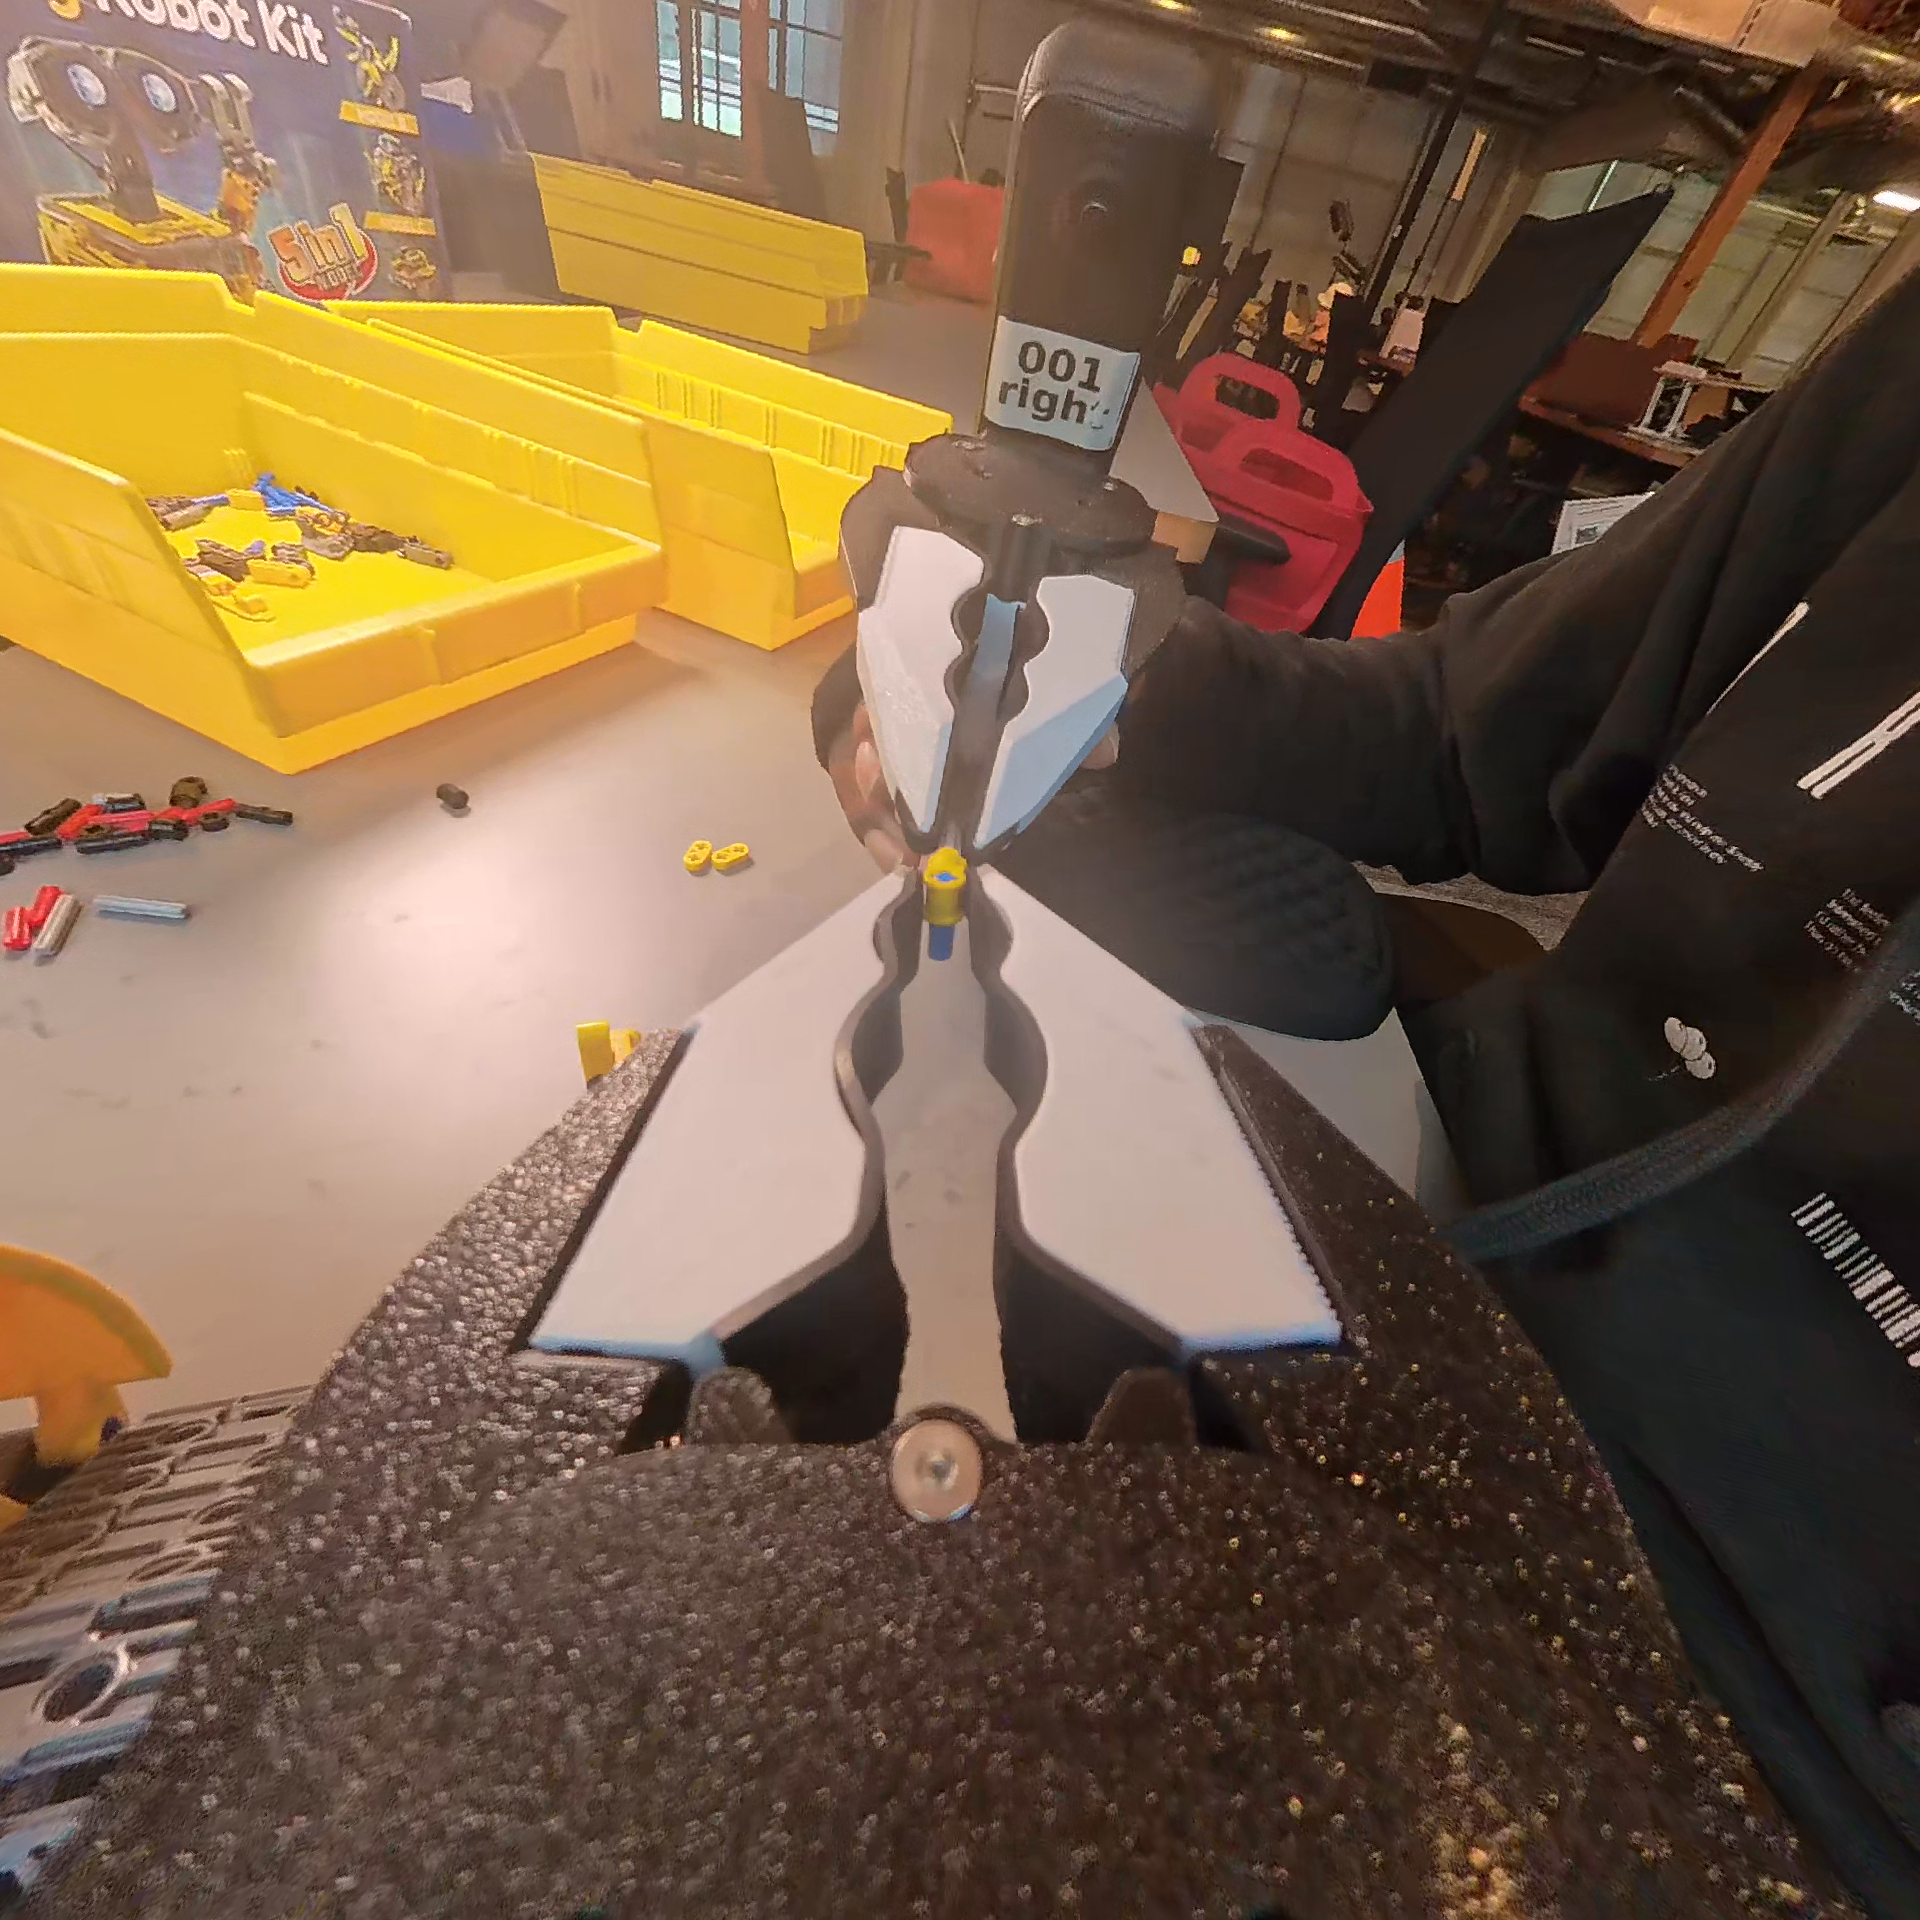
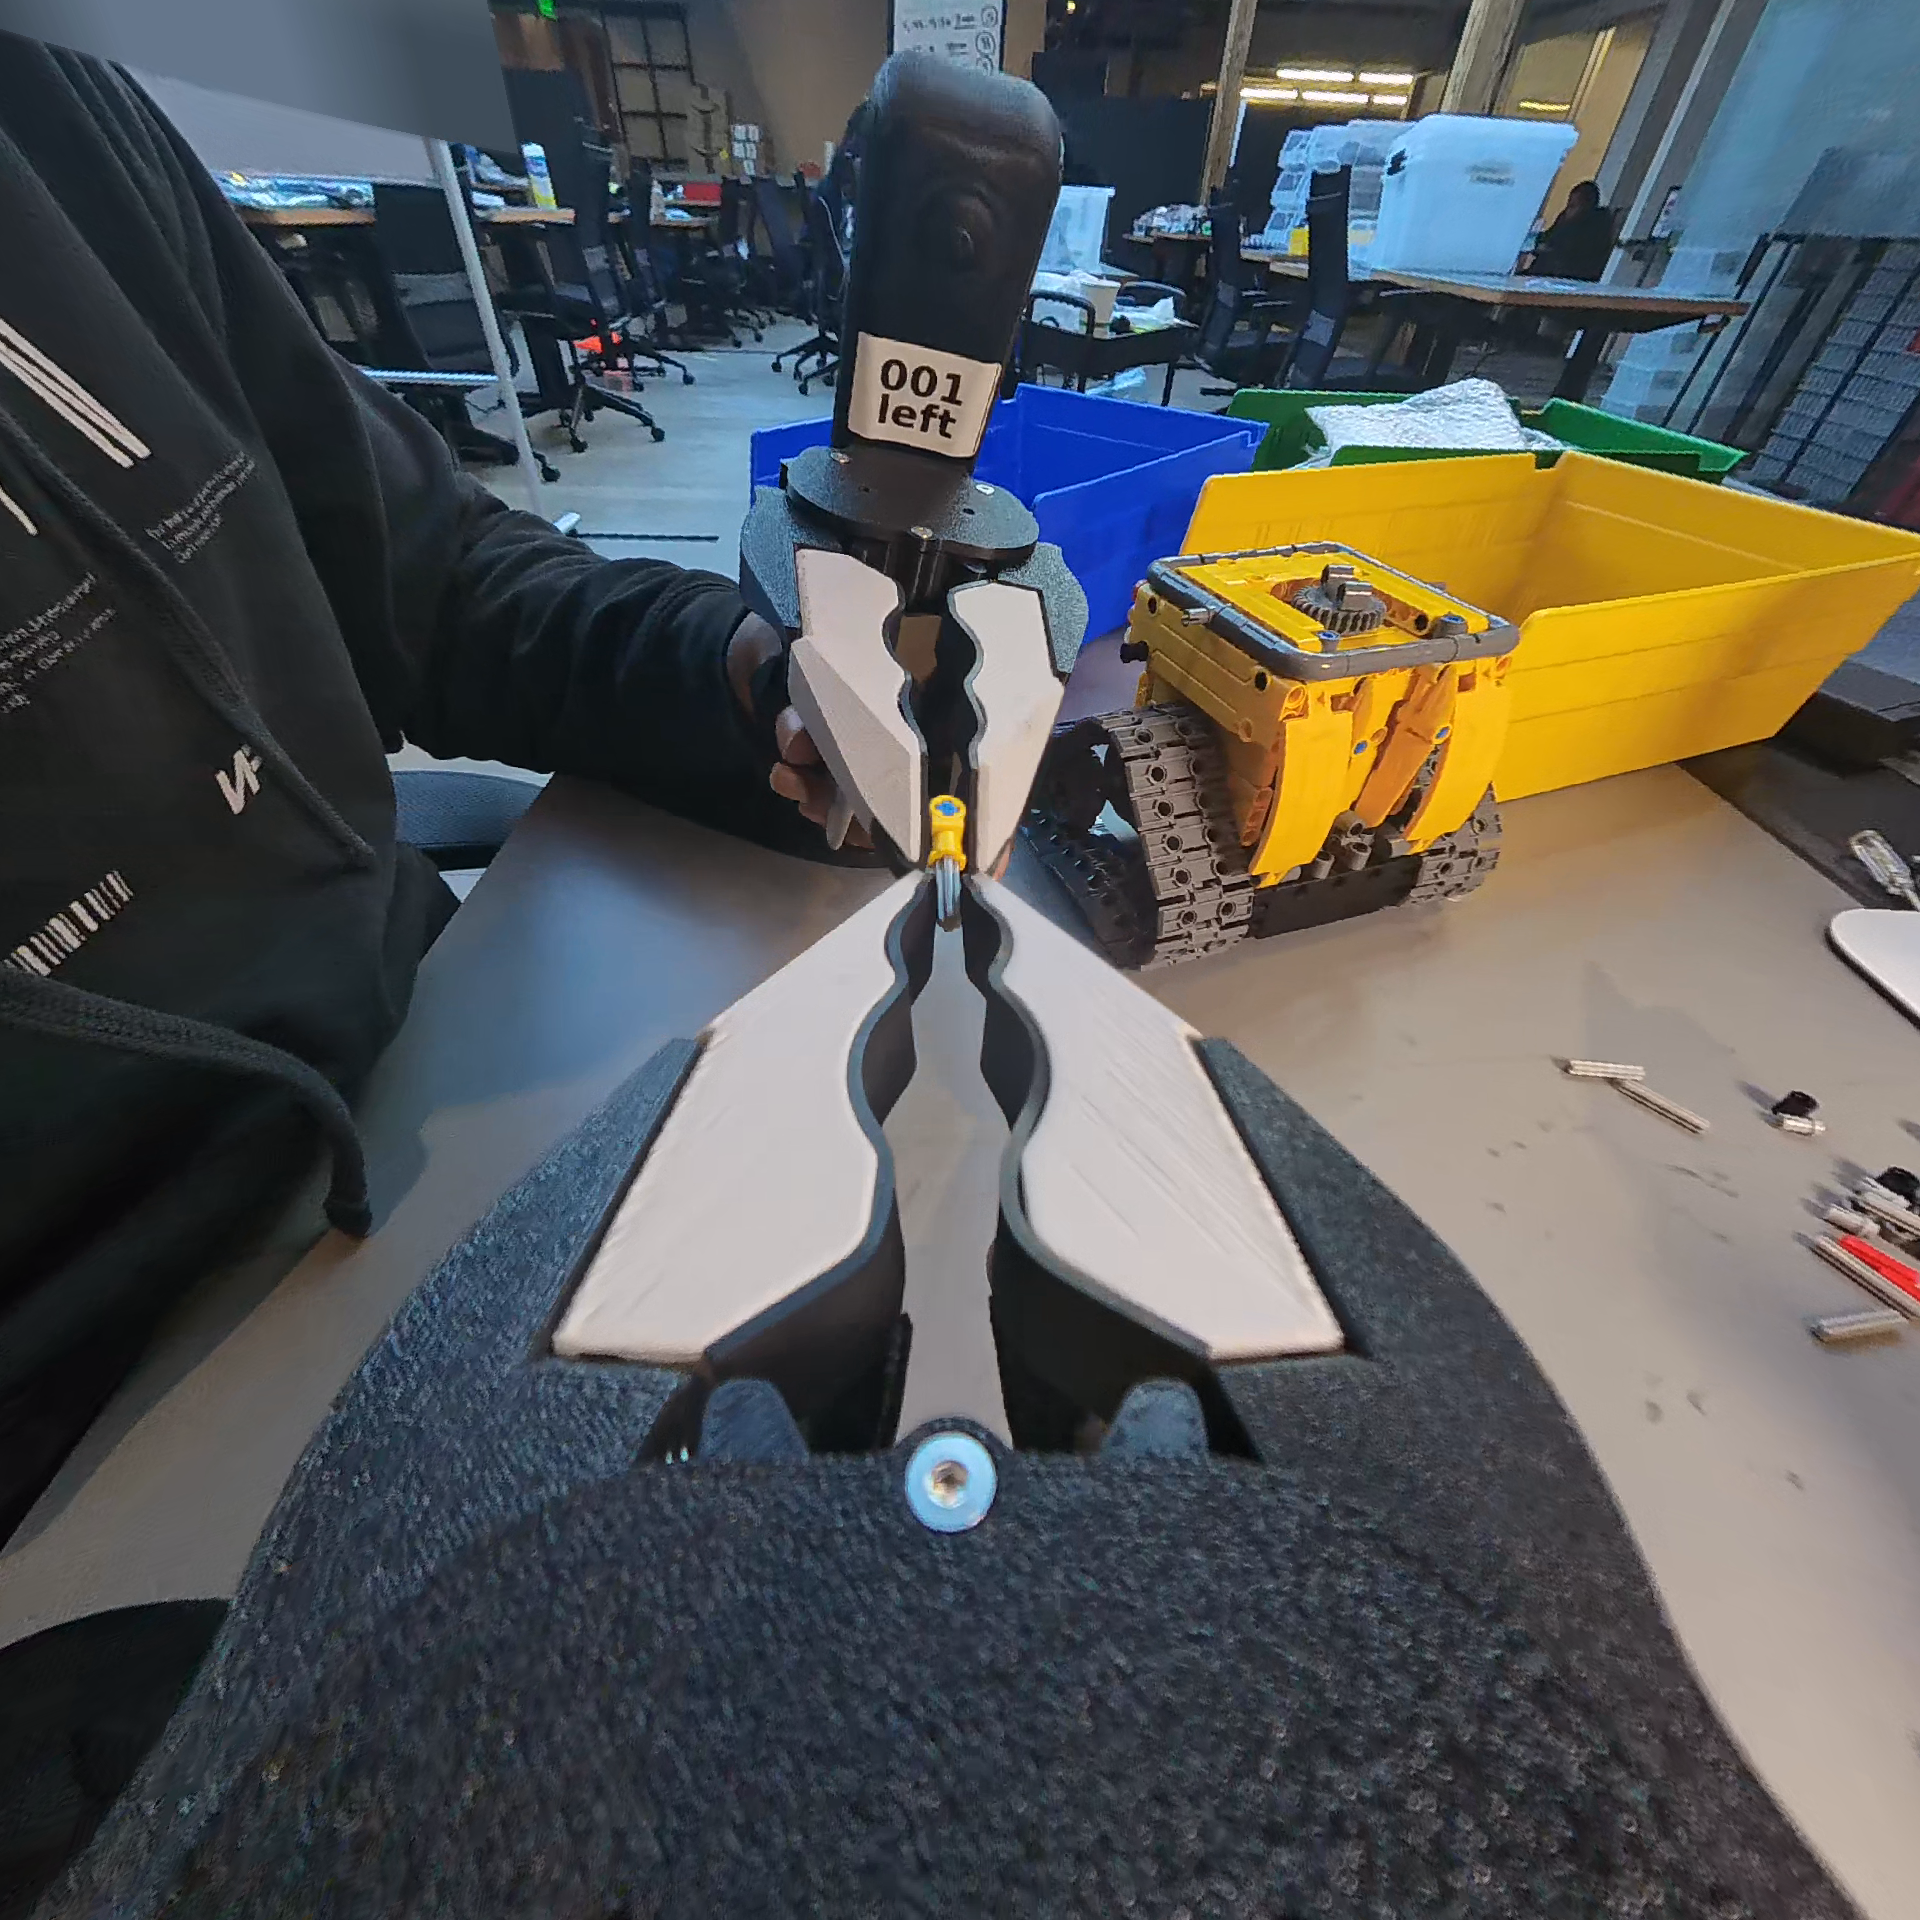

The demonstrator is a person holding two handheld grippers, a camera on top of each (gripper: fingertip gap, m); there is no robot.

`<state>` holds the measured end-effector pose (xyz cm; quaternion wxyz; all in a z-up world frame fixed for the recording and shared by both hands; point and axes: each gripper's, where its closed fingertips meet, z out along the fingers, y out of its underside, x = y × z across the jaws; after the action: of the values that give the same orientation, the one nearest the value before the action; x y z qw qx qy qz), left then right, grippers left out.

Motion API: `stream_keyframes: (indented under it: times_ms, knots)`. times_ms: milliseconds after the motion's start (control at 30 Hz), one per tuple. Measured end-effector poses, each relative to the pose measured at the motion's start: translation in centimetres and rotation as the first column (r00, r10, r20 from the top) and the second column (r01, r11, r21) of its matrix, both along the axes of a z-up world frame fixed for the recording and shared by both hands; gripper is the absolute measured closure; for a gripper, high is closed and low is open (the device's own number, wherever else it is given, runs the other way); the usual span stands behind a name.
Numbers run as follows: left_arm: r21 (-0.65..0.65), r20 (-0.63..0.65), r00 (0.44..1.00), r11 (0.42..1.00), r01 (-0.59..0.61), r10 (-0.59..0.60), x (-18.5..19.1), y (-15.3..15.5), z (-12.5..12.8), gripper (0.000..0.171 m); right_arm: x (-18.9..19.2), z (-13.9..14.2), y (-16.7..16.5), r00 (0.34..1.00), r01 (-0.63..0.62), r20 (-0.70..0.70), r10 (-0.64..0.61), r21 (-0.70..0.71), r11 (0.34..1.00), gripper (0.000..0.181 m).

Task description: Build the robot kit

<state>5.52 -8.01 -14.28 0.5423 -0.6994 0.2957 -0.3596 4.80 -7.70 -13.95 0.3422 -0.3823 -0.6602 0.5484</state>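
We are seeing two grippers, left (image 1: 943, 904) and right (image 2: 948, 883), one small yellow connector (image 1: 944, 888), one tracked yellow model (image 2: 1314, 727), one blue bin (image 2: 1101, 468), and two yellow links (image 1: 717, 855).

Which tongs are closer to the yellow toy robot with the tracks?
Left. The left tongs sit right beside the toy robot; the right tongs meet them tip to tip, farther off.

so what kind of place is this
Probably a shared workshop or lab space. Yellow parts bins hold small building pieces, a half-built tracked toy robot stands on the grey worktable, and rows of desks with office chairs fill the background.
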Motion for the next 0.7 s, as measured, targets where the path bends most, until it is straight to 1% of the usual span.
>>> stream_keyframes:
  times_ms: [167,200,233,300,333,367,400,433,467,500,567,633,700]
  knots:
    - [-0.011,-0.030,0.999,1.000,0.010,-0.011,0.3,-0.1,-0.5,0.166,0.3,-0.4,0.0,0.999,-0.020,0.026,0.019,0.015,1.000,0.176]
    - [-0.005,-0.045,0.999,1.000,-0.005,0.005,0.2,0.0,-0.6,0.166,0.5,-0.1,0.7,1.000,-0.001,0.026,0.000,0.031,1.000,0.171]
    - [0.001,-0.067,0.998,1.000,-0.018,0.018,0.1,0.2,-0.8,0.166,0.9,0.6,2.2,0.999,0.048,0.014,-0.048,0.044,0.998,0.161]
    - [0.006,-0.093,0.995,0.999,-0.043,0.043,-0.3,0.4,-1.2,0.166,2.5,2.7,6.3,0.986,0.167,-0.010,-0.167,0.024,0.986,0.156]
    - [0.001,-0.091,0.995,0.999,-0.046,0.046,-0.3,0.5,-1.2,0.166,3.5,3.1,8.5,0.973,0.229,0.004,-0.229,0.024,0.973,0.155]
    - [-0.003,-0.089,0.995,0.999,-0.049,0.049,-0.3,0.6,-1.3,0.166,4.6,2.5,10.5,0.956,0.286,0.048,-0.289,0.060,0.956,0.155]
    - [-0.002,-0.092,0.994,0.998,-0.058,0.058,-0.4,0.7,-1.3,0.166,5.7,1.1,12.3,0.933,0.326,0.115,-0.340,0.124,0.937,0.155]
    - [0.002,-0.100,0.993,0.998,-0.066,0.066,-0.4,0.8,-1.4,0.166,6.7,-0.8,13.5,0.908,0.334,0.203,-0.367,0.182,0.925,0.155]
    - [0.003,-0.108,0.992,0.998,-0.067,0.066,-0.4,0.8,-1.6,0.166,7.6,-2.7,13.9,0.880,0.316,0.298,-0.370,0.214,0.924,0.155]
    - [0.004,-0.115,0.991,0.998,-0.068,0.068,-0.4,0.8,-1.6,0.166,8.1,-4.4,13.9,0.851,0.298,0.378,-0.365,0.225,0.928,0.156]
    - [0.009,-0.127,0.989,0.997,-0.071,0.071,-0.3,0.9,-1.8,0.166,8.4,-7.1,13.1,0.801,0.255,0.487,-0.348,0.248,0.935,0.156]
    - [0.009,-0.132,0.988,0.997,-0.076,0.076,-0.3,0.9,-1.8,0.166,8.0,-8.8,12.8,0.761,0.238,0.539,-0.362,0.288,0.928,0.160]
    - [0.011,-0.128,0.989,0.997,-0.079,0.080,-0.4,0.9,-1.8,0.166,7.5,-9.7,12.8,0.725,0.245,0.586,-0.363,0.273,0.930,0.160]
